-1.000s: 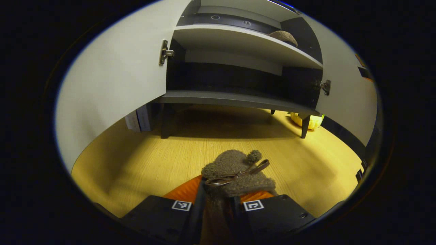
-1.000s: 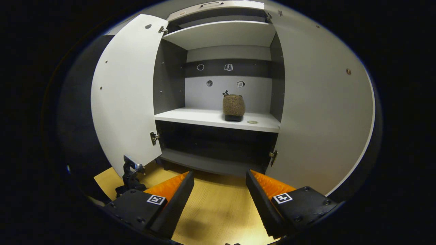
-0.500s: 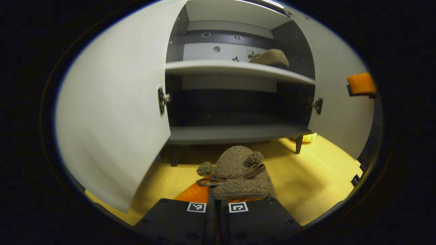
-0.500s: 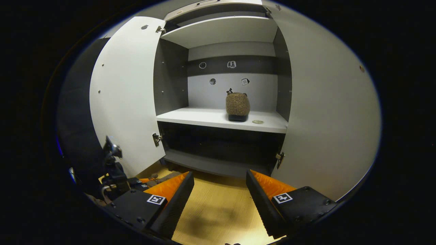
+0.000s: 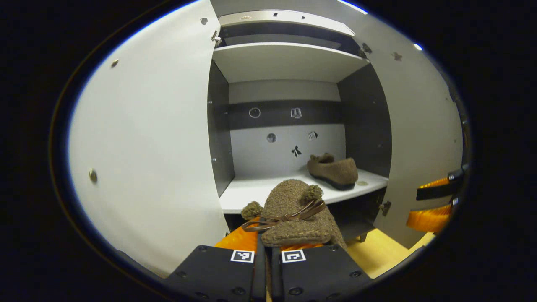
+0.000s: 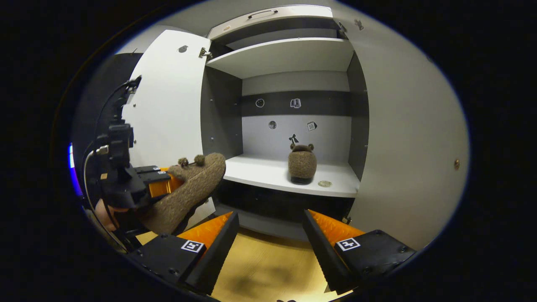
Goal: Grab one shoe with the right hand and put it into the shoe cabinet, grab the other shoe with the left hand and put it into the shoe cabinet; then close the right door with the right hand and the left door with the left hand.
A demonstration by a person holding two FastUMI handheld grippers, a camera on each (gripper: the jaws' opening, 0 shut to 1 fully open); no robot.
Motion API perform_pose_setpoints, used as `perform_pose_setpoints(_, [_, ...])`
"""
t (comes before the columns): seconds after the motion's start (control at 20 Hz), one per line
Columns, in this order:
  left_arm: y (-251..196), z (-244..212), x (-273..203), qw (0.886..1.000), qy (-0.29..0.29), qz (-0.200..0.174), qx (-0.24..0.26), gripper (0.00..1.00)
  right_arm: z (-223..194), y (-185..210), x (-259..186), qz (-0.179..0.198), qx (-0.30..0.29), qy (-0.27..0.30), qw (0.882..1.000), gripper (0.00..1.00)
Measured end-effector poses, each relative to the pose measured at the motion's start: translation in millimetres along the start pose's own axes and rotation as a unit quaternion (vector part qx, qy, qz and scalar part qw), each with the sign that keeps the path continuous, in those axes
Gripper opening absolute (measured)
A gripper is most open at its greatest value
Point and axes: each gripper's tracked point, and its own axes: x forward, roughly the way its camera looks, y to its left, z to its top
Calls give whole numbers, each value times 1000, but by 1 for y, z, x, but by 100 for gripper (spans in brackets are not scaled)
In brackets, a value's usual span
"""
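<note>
A brown fuzzy shoe (image 5: 289,209) with pom-poms and a thin bow is held toe-forward in my left gripper (image 5: 268,243), which is shut on its heel end. It hangs in front of the open shoe cabinet, at about the height of the white middle shelf (image 5: 251,191). The other brown shoe (image 5: 333,170) stands on that shelf at the right. In the right gripper view my right gripper (image 6: 270,218) is open and holds nothing, low in front of the cabinet. There the shelved shoe (image 6: 302,163) stands toe-out, and the left gripper (image 6: 138,184) carries the held shoe (image 6: 188,195) at the left.
Both cabinet doors stand wide open: the left door (image 5: 147,138) and the right door (image 5: 419,126). A small round disc (image 6: 324,183) lies on the shelf beside the shoe. Below is a darker lower shelf (image 6: 268,224) and the yellow wooden floor (image 6: 260,268).
My left gripper has risen with the shoe from near the floor to middle-shelf height and has come into the right gripper view. The right gripper stays open, almost still.
</note>
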Motion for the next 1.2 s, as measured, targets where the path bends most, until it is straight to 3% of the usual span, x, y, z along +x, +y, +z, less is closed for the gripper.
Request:
perform_pose_setpoints(0.15, [8, 39, 40, 1000, -21, 5, 15, 9, 13, -1, 0, 3, 2, -12, 1000, 98])
perform_pose_setpoints(0.45, [13, 80, 139, 1000, -16, -6, -16, 9, 34, -6, 9, 7, 7, -31, 999, 98])
perform_pose_setpoints(0.8, [-1, 56, 250, 997, 56, -33, -28, 10, 48, -11, 37, 17, -3, -35, 999, 98])
perform_pose_setpoints(1.1, [-3, 8, 279, 991, 135, -20, -7, 26, 51, -14, 47, 26, -14, -29, 999, 98])
perform_pose_setpoints(1.2, [2, 8, 277, 991, 137, -10, 0, 37, 49, -14, 48, 28, -13, -27, 999, 98])
